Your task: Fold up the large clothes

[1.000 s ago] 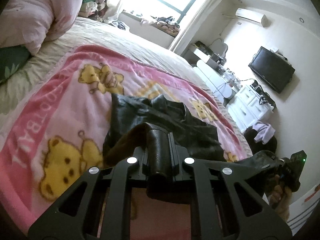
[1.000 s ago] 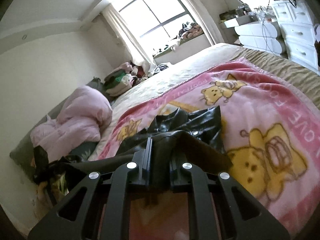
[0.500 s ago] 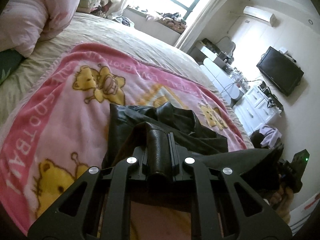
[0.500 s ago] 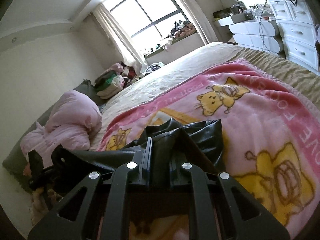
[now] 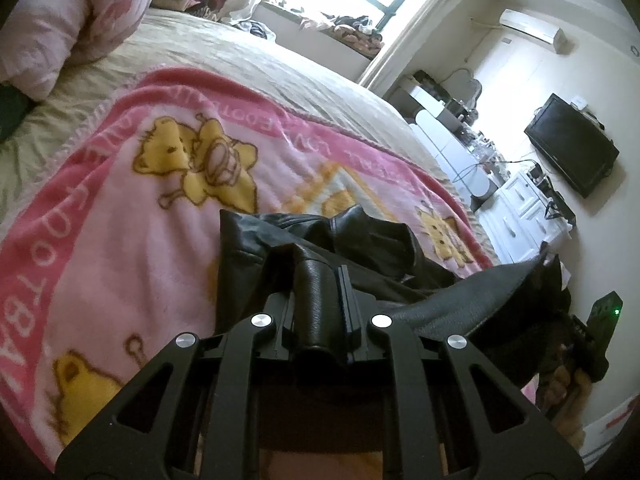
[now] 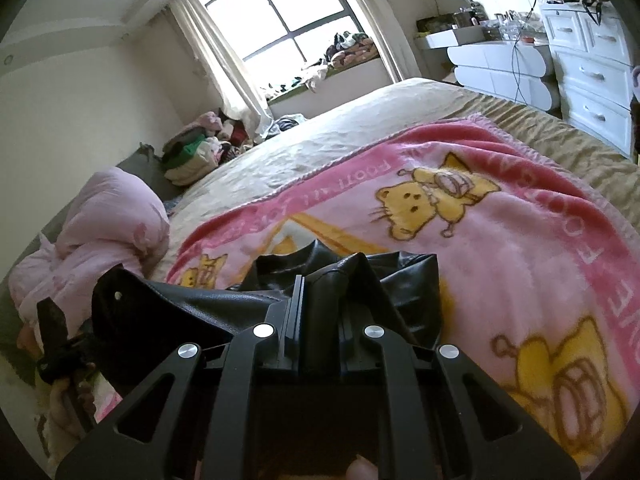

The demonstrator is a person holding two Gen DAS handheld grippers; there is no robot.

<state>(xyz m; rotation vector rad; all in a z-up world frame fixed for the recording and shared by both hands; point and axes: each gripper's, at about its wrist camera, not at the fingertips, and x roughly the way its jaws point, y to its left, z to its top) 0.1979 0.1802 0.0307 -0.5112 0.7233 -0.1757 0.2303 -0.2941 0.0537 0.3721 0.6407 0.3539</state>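
Both grippers have carried the near edge of the black leather jacket (image 5: 320,240) forward over the pink bear-print blanket (image 5: 120,240), so more of the garment now lies bunched just ahead of the jaws than a second ago, and the span hanging between the two hands has drawn closer to the bed. The left gripper (image 5: 320,308) pinches a rolled fold of leather between narrow jaws; the right gripper (image 6: 320,312) is clamped narrowly on another fold. The jacket sits straight in front of both jaws, part resting, part lifted. This looks like the fold-over under way, with laying down and release left.
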